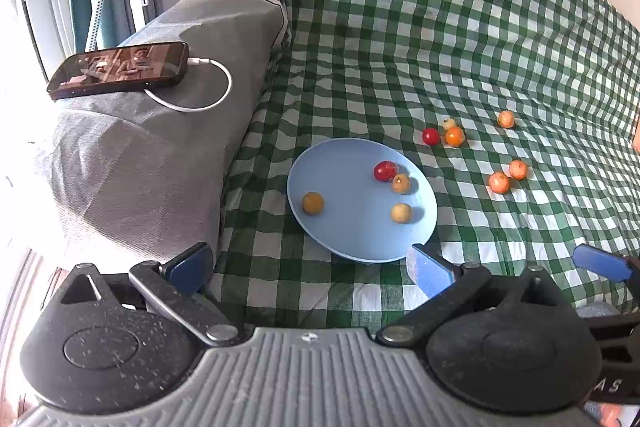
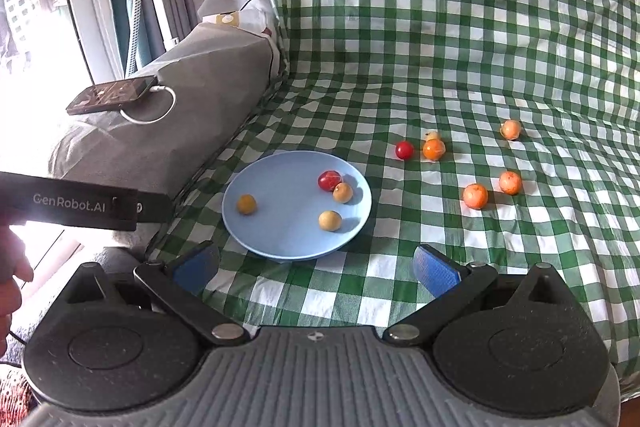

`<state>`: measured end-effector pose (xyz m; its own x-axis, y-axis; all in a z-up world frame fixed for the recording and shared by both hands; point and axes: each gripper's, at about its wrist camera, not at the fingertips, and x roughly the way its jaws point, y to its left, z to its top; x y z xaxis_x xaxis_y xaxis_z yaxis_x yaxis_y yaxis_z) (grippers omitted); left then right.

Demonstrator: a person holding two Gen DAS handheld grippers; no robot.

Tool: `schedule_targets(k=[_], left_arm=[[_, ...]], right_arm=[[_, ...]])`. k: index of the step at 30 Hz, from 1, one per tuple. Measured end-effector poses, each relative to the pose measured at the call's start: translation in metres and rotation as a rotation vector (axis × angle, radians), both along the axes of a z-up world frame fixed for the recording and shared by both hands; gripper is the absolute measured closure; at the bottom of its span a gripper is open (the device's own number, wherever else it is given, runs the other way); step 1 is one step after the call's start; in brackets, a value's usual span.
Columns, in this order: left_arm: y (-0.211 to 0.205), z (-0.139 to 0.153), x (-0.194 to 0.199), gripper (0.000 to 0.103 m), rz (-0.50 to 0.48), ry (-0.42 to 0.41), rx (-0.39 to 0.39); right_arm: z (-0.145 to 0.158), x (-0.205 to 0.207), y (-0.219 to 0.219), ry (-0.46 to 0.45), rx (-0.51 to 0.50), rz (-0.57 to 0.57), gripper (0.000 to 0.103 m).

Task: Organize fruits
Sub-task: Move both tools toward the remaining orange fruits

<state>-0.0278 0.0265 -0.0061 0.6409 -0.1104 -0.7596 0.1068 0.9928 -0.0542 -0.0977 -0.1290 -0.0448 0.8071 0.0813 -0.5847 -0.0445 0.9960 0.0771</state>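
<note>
A light blue plate (image 1: 352,239) (image 2: 280,239) lies on the green checked cloth. It holds a red fruit (image 1: 385,171) (image 2: 329,180) and three yellow-brown fruits (image 1: 312,203) (image 2: 246,204). Loose on the cloth to its right are a red fruit (image 1: 431,136) (image 2: 404,150), an orange one (image 1: 455,136) (image 2: 434,149) with a small pale one behind it, and three pinkish-orange ones (image 1: 499,182) (image 2: 475,195). My left gripper (image 1: 310,269) is open and empty in front of the plate. My right gripper (image 2: 316,269) is open and empty in front of the plate.
A grey cushion (image 1: 152,155) (image 2: 180,115) stands left of the cloth with a phone (image 1: 120,69) (image 2: 112,97) and white charging cable on it. The checked cloth (image 1: 440,27) rises up the backrest behind. The left gripper's black body (image 2: 80,205) shows at the right wrist view's left edge.
</note>
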Motion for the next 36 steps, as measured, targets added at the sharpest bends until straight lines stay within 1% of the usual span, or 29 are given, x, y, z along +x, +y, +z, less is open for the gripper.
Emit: schedule_targets(k=[5, 10, 14, 15, 18, 21, 23, 26, 30, 31, 33, 36], left_arm=[[-0.021, -0.004, 0.017, 0.0, -0.028, 0.012, 0.025], [-0.074, -0.018, 0.049, 0.0, -0.11, 0.032, 0.05], [-0.129, -0.044, 0.081, 0.0, -0.208, 0.076, 0.001], [-0.143, -0.052, 0.089, 0.0, -0.229, 0.09, -0.001], [-0.19, -0.078, 0.114, 0.0, -0.292, 0.117, 0.026], [-0.234, -0.104, 0.138, 0.0, -0.351, 0.143, 0.071], [-0.26, -0.121, 0.154, 0.0, -0.378, 0.158, 0.106], [-0.288, -0.143, 0.178, 0.0, -0.408, 0.179, 0.144], [-0.308, -0.167, 0.206, 0.0, -0.411, 0.18, 0.231], [-0.309, -0.171, 0.211, 0.0, -0.414, 0.184, 0.242], [-0.307, -0.174, 0.221, 0.0, -0.421, 0.181, 0.223], [-0.302, -0.175, 0.231, 0.0, -0.431, 0.188, 0.194]], right_arm=[[-0.002, 0.008, -0.024, -0.036, 0.001, -0.085, 0.001], [-0.011, 0.031, -0.084, -0.032, 0.001, -0.228, 0.001], [-0.028, 0.059, -0.142, 0.004, -0.015, -0.32, 0.001], [-0.034, 0.065, -0.155, 0.02, -0.019, -0.33, 0.001], [-0.056, 0.091, -0.203, 0.078, -0.03, -0.362, 0.001], [-0.078, 0.119, -0.245, 0.128, -0.047, -0.391, 0.001], [-0.093, 0.135, -0.267, 0.156, -0.049, -0.4, 0.001], [-0.112, 0.161, -0.289, 0.192, -0.01, -0.363, 0.001], [-0.132, 0.189, -0.299, 0.213, -0.025, -0.295, 0.001], [-0.135, 0.195, -0.299, 0.21, -0.032, -0.276, 0.001], [-0.141, 0.207, -0.297, 0.198, -0.053, -0.229, 0.001], [-0.148, 0.221, -0.29, 0.179, -0.109, -0.173, 0.001]])
